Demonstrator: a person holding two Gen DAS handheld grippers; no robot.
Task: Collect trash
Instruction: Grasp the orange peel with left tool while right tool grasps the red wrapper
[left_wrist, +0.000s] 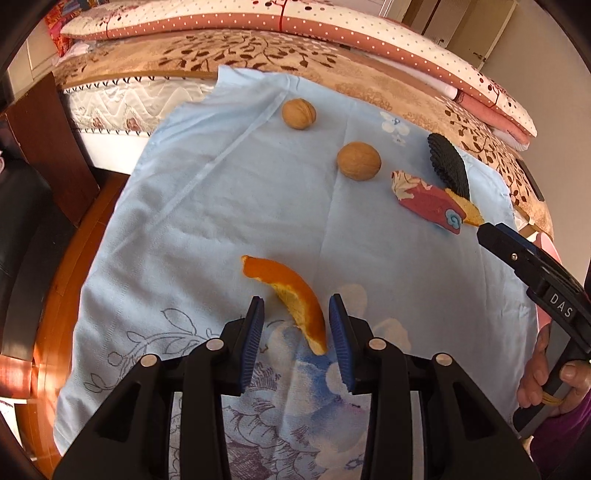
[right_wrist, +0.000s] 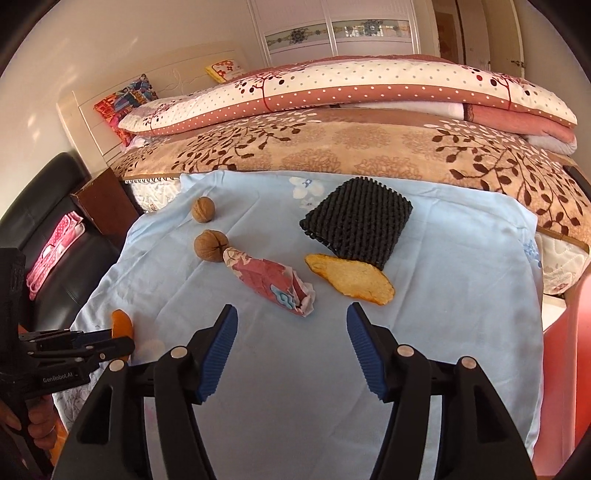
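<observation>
At the far left of the room a black leather seat stands against the wall with a pink cloth lying on it, and a dark wooden cabinet sits just beside the bed. A pale blue floral sheet is spread over the near part of the bed, and all the trash lies on it. The left gripper is open, its blue pads on either side of a curved orange peel without clearly pressing it; the peel rests on the sheet near the left edge. Further back lie two walnuts, the far walnut close to the sheet's rear edge and the near walnut touching the twisted end of a crumpled red patterned wrapper. The right gripper hangs open and empty above bare sheet, just short of the wrapper. To the right of the wrapper a flat second peel lies pith side up, its far edge tucked against a black foam net sleeve. Behind the sheet runs a beige blanket with brown leaves, topped by a folded polka-dot quilt. A white wardrobe fills the back wall, with a door at the far right
</observation>
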